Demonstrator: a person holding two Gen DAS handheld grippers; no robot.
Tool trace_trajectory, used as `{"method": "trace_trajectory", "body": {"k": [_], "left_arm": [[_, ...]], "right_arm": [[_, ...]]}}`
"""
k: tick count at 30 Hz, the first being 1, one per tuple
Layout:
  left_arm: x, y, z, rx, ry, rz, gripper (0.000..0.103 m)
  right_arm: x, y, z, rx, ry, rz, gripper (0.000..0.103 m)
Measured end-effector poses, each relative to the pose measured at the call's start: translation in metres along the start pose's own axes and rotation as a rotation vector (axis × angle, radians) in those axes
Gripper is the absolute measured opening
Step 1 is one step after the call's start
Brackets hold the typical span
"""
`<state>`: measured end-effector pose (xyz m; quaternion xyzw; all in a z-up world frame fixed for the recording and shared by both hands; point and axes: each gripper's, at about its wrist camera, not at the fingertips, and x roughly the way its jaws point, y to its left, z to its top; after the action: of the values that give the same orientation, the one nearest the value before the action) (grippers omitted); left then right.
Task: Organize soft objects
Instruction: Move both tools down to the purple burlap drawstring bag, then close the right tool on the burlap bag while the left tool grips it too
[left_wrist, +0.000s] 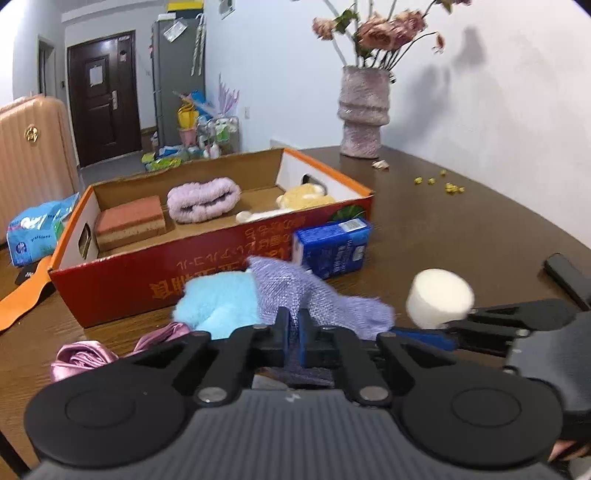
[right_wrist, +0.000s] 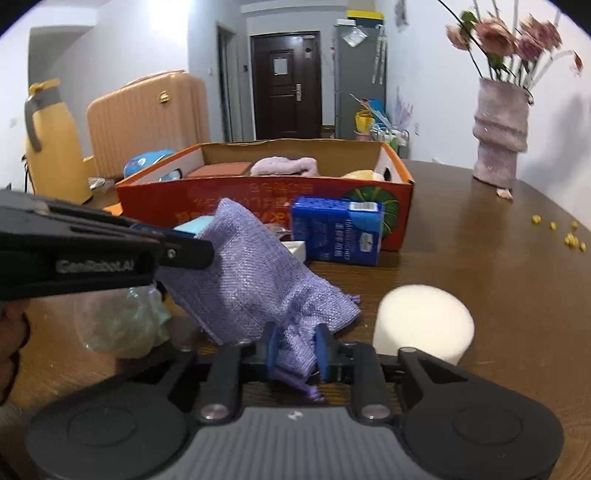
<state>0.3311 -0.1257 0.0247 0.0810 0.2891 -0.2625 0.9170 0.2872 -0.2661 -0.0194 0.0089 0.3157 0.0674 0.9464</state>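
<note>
A purple mesh drawstring pouch (right_wrist: 243, 273) hangs between both grippers above the brown table (right_wrist: 480, 280). My left gripper (left_wrist: 293, 325) is shut on one end of the pouch (left_wrist: 295, 291); it also shows in the right wrist view (right_wrist: 207, 251). My right gripper (right_wrist: 297, 349) is shut on the pouch's gathered mouth. A red cardboard box (left_wrist: 155, 280) behind holds a pink sponge (left_wrist: 129, 218), a lilac fluffy headband (left_wrist: 203, 197) and a yellow plush toy (left_wrist: 303, 199). A white foam cylinder (right_wrist: 421, 321) stands right of the pouch.
A blue tissue pack (left_wrist: 332, 247), a light blue fluffy cloth (left_wrist: 221, 302) and a pink satin scrunchie (left_wrist: 85, 358) lie in front of the box. A vase of flowers (left_wrist: 364, 114) stands at the back. Small yellow bits (left_wrist: 450, 186) lie on the table.
</note>
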Motion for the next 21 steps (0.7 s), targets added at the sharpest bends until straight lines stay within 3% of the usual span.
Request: {"method": "trace_trajectory", "body": {"k": [5,10,15,19,21], "left_arm": [[-0.055,-0.014,0.004,0.026,-0.104,0.038,0.004],[-0.128,-0.018,-0.025,-0.063,-0.186,0.016,0.004],[-0.168,-0.019,-0.092,-0.182,-0.142,0.038,0.004],[-0.172,-0.012,-0.131,-0.256,-0.054,0.078,0.009],[-0.177,-0.007,-0.14,-0.275,-0.042,0.094,0.021]], "right_arm": [[-0.037,0.011,0.0,-0.002,-0.103,0.023,0.01],[-0.098,0.031,-0.012,-0.046,-0.179,0.085,0.011],[-0.116,0.052,-0.053,-0.037,-0.076,0.228,0.012],[-0.11,0.07,-0.074,-0.088,-0.01,0.216,0.02],[-0.116,0.074,-0.076,-0.086,-0.027,0.205,0.022]]}}
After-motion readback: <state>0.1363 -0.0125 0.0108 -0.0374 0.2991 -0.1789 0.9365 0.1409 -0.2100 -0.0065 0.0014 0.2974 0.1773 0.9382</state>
